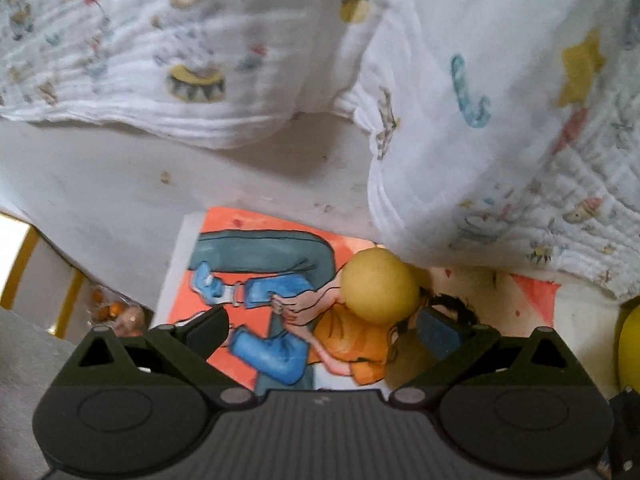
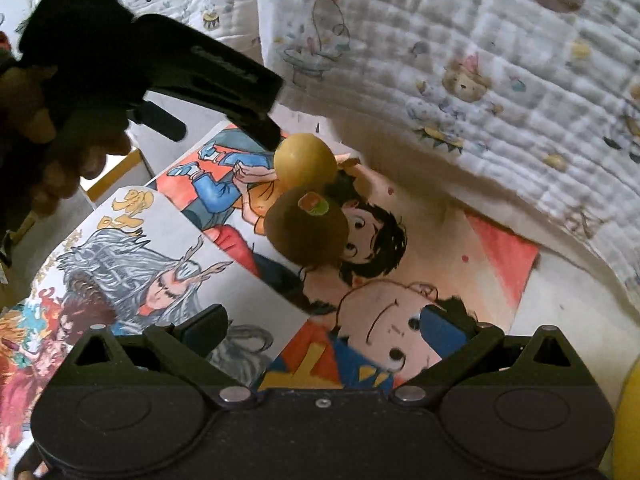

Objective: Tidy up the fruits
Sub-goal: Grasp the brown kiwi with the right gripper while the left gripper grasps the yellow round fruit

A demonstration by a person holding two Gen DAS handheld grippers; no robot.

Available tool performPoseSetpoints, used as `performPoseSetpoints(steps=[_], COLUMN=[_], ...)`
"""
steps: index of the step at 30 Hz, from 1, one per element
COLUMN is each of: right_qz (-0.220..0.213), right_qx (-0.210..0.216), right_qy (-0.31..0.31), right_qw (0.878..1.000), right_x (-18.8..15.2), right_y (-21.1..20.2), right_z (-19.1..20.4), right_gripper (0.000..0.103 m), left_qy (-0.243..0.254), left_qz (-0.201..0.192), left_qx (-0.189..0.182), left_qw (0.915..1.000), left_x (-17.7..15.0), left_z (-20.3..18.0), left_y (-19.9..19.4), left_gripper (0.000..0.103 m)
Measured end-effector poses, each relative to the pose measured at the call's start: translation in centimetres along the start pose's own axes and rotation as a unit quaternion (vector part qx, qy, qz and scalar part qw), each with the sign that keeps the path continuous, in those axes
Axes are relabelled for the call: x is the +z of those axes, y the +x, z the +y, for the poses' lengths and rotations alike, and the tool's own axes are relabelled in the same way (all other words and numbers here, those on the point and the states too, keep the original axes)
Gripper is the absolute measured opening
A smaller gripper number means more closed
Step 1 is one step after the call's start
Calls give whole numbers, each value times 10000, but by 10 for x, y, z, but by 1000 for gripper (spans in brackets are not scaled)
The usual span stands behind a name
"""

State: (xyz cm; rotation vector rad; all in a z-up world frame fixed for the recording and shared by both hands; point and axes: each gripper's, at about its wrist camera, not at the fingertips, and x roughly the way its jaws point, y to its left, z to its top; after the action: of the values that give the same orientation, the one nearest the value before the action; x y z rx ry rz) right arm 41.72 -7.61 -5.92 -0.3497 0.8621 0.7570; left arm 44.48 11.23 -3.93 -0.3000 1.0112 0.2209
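A round yellow fruit (image 1: 380,288) lies on a colourful drawing (image 1: 256,240) on the white table. My left gripper (image 1: 322,330) is open just short of it; the fruit lies ahead of the right finger (image 1: 436,334), outside the gap. In the right wrist view the same yellow fruit (image 2: 306,160) lies beyond a round brown fruit (image 2: 306,228) with a red-green sticker. A finger of the left gripper (image 2: 260,120), held by a hand (image 2: 60,148), reaches down to the yellow fruit's left side. My right gripper (image 2: 326,326) is open and empty, well short of the brown fruit.
A white printed blanket (image 1: 480,120) is bunched along the back and right, overhanging the drawings (image 2: 120,256). The table edge (image 1: 72,268) drops off at the left, with orange items (image 1: 112,312) below. A yellow object (image 1: 630,348) shows at the right edge.
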Motion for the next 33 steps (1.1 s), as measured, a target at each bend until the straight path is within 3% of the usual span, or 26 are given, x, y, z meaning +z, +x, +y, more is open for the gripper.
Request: performPoseSetpoints(steps=[9,14,23,29,33], right_qz=[-239,-294,-406,-465,-594], right_qx=[104,86,144,294,426], right_qy=[-46,-146,-76,-108,-245], right_qw=[9996,9994,9990,9984,9970], right_x=[14,19,20,30,32], right_y=[29,47,53,65,68], right_z=[-2,-2,-2,-2,0], right_gripper=[99,91,88,82,78], left_qy=[-289,-252,-583,-673,-1023], left_qz=[154,235,458,583,767], left_qx=[-389,-418,-594,-619,-689], left_qw=[9987,9985,9955,9941,9894], left_x=[5,4,10,24,28], left_z=[-15,-21,-16,-15,-9], left_y=[27,41,57,67,71], left_gripper=[98,86,62,61,60])
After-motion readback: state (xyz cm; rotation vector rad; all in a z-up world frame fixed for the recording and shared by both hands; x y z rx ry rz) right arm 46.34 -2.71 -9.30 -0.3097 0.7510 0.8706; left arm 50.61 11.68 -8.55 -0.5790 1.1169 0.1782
